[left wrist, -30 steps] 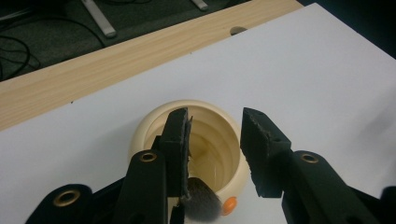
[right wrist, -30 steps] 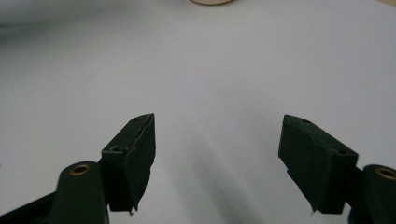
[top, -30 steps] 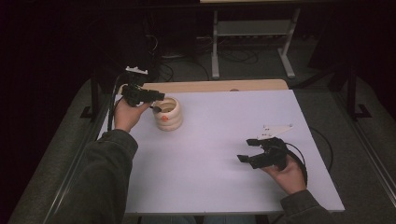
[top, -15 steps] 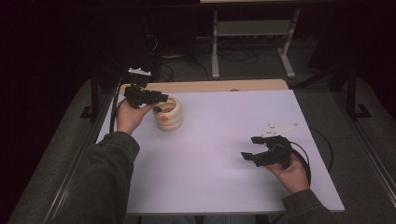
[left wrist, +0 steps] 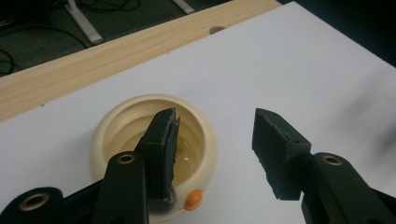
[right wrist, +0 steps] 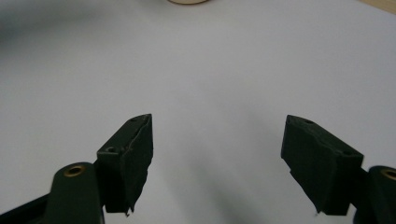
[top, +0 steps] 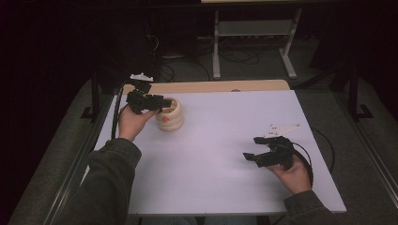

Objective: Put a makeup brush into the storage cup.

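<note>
The left gripper (top: 162,101) sits at the cup (top: 170,115), near the far left corner of the table (top: 225,140). Over the last second its jaws have been opening, and a second ago the high view showed them closer together over the cup's mouth. Now, in the left gripper view, one jaw hangs inside the cup (left wrist: 154,140), close against the near wall, while the other stands outside, clear of the rim and over bare table. The pads no longer press on the wall, so the claw is released. This reads as a let-go: the cup seems to have been set where it now stands, and the likely next move is for the left hand to lift the inner jaw out without catching the rim.

The cup is a squat, cream, ribbed thing with an orange spot low on the side facing the person. It stands upright on its base, mouth up, its long axis vertical, touching nothing else on the table. Its inside looks glossy at the bottom; whether anything lies in it cannot be told.

The right gripper (top: 253,149) hovers near the right edge, towards the near corner and well apart from the cup. Its jaws stand wide with nothing between them, so it too is released, pointing across the table towards the left side.
</note>
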Demonstrator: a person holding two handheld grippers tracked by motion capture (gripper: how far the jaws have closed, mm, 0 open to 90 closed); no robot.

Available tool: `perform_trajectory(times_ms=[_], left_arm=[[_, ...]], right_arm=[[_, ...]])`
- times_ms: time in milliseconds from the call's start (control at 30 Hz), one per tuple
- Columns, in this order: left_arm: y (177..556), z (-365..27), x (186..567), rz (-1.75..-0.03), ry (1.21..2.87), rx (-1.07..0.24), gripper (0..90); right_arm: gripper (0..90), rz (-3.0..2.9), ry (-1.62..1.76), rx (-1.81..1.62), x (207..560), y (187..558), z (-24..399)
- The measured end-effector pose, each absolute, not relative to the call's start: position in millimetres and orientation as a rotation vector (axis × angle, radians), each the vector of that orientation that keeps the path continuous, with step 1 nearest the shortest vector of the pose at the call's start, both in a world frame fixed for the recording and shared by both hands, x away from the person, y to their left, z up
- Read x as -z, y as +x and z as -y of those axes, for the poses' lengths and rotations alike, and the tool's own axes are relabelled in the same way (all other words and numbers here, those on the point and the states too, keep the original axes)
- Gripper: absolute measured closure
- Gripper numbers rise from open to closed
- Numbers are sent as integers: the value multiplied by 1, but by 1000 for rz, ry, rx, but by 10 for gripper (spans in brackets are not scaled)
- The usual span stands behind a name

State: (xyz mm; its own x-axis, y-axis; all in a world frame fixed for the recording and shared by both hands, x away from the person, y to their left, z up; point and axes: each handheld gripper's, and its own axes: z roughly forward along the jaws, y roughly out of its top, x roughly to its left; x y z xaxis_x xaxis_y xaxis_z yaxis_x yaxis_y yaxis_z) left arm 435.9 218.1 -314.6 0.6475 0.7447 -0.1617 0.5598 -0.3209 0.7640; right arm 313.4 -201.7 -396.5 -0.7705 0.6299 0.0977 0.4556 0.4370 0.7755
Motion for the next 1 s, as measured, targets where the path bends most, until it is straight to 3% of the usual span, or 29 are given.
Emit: perform_trajectory(times_ms=[1000], left_arm=[[410, -206, 321, -927, 2064, -274, 455]], right_arm=[[238, -2459, 971, -1259, 396, 315, 207]])
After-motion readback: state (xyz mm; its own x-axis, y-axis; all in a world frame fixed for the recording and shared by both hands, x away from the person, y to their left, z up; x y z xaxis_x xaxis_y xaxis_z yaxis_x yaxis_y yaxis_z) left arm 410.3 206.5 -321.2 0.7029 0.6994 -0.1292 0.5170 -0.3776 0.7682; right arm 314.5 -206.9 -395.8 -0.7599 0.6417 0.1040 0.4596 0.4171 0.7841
